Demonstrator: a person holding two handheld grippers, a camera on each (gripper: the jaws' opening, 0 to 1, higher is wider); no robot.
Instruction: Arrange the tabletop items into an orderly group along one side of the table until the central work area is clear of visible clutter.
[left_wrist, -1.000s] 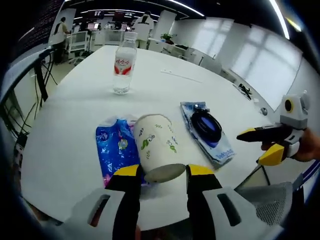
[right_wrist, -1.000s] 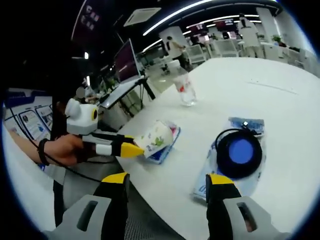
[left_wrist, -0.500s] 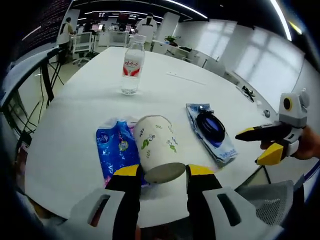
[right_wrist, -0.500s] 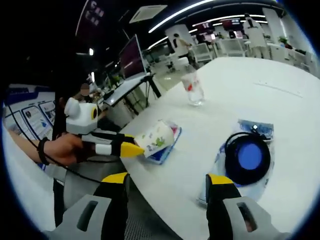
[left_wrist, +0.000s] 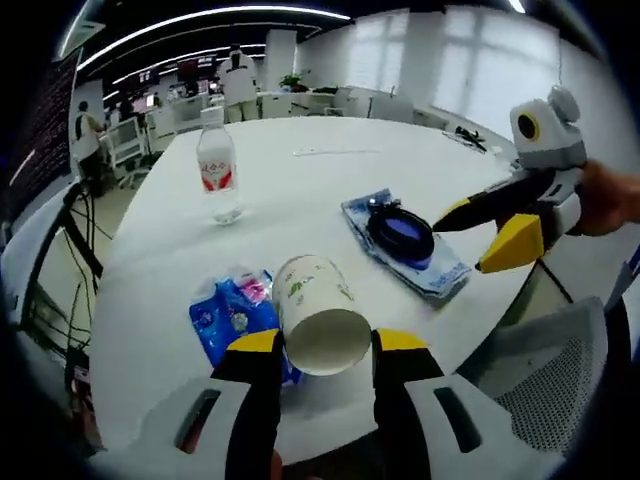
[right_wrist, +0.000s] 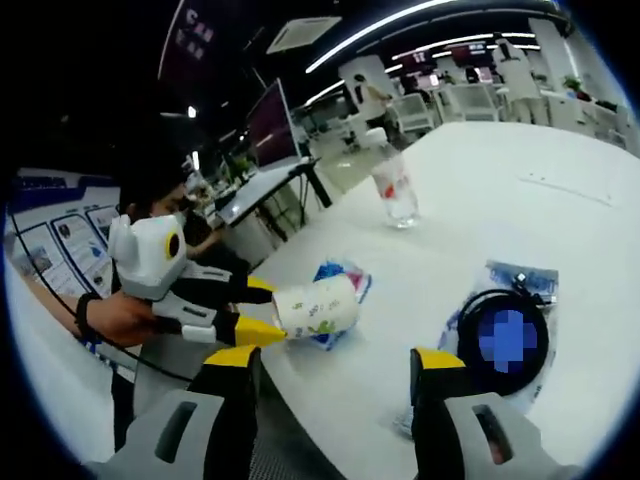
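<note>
White table (left_wrist: 300, 190), left tool (left_wrist: 322, 350) gripping tilted cup (left_wrist: 318, 315)

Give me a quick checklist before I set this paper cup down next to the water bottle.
1. Left gripper shut on paper cup: ok.
2. Cup lifted off the blue snack packet: ok, seen in the right gripper view.
3. Bare table beside the water bottle: ok.
4. Right gripper open and holding nothing: ok.
5. Right gripper away from the cup's path: ok.
6. Cup empty: cannot tell.
</note>
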